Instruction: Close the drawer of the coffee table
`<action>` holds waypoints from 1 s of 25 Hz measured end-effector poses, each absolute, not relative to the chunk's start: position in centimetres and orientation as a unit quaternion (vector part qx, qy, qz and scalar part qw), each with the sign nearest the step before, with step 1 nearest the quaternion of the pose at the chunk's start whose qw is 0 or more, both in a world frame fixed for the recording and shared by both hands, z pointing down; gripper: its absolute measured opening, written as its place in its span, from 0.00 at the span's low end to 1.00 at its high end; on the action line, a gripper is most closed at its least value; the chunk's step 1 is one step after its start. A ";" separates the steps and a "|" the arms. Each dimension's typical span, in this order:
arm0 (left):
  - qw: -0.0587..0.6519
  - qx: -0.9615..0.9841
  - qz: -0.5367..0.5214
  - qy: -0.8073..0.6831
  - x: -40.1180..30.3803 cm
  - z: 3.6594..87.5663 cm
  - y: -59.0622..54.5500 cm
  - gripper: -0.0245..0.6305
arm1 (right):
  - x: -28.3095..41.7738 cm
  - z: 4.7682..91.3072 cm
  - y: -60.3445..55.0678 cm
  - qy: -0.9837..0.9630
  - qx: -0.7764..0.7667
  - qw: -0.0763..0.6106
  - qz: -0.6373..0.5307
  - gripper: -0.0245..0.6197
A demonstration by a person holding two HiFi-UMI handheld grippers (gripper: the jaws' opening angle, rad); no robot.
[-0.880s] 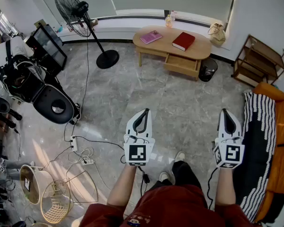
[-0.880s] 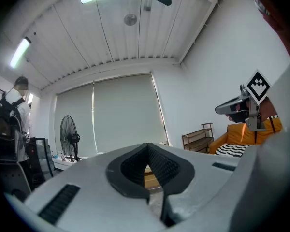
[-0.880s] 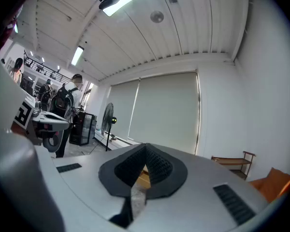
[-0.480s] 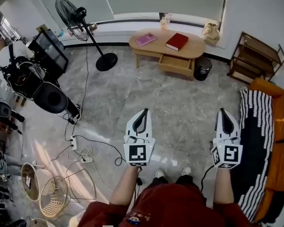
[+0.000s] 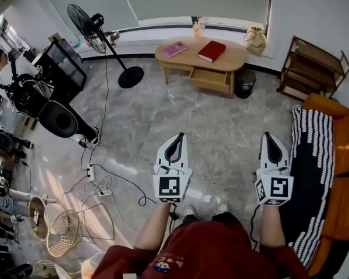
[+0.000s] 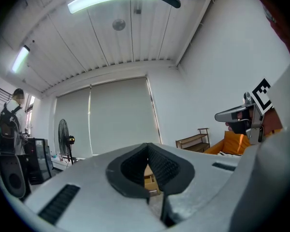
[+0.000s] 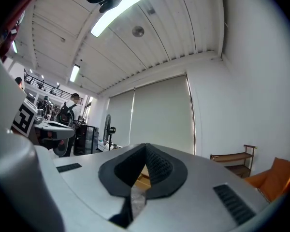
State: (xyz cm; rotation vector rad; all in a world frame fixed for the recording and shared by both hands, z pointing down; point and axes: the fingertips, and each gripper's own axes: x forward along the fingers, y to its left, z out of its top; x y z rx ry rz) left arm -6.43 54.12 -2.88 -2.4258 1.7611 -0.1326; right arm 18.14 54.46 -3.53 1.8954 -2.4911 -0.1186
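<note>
At the far side of the room, under the window, the coffee table (image 5: 199,59) stands on the grey stone floor (image 5: 221,121). Its drawer (image 5: 209,79) sits under the right half of the top and is pulled out a little toward me. On the tabletop I see a pink book (image 5: 174,49) to the left and a red book (image 5: 212,51) in the middle, apart from each other. A small bottle (image 5: 196,27) stands on the sill behind. A dark bin (image 5: 244,83) stands just beside the table's right end, and a standing fan (image 5: 88,21) rises off to its left.

Both tongs are well short of the table, held level out in front of my legs and pointing toward it. The left gripper (image 5: 176,139) has its jaws pressed together with nothing between them. The right gripper (image 5: 270,137) likewise has its tips meeting and holds nothing. To my right lies a black-and-white striped blanket (image 5: 314,173) over an orange sofa (image 5: 344,150), with a wooden shelf (image 5: 314,68) beyond it by the wall.
</note>
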 end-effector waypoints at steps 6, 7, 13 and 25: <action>0.066 -0.811 -0.031 0.580 -1.2 -2.9 54.6 0.05 | 22.1 -3.4 54.8 -0.800 0.598 0.003 -0.043 0.03; 0.064 -0.811 -0.033 0.581 -0.5 -2.8 54.7 0.05 | 22.8 -3.4 54.9 -0.801 0.598 0.001 -0.043 0.03; 0.060 -0.810 -0.045 0.582 3.0 -2.4 54.5 0.19 | 26.1 -3.3 54.9 -0.802 0.597 -0.003 -0.041 0.03; 0.059 -0.814 -0.062 0.575 5.8 -0.9 52.7 0.41 | 27.8 -1.4 52.8 -0.804 0.594 0.001 -0.024 0.03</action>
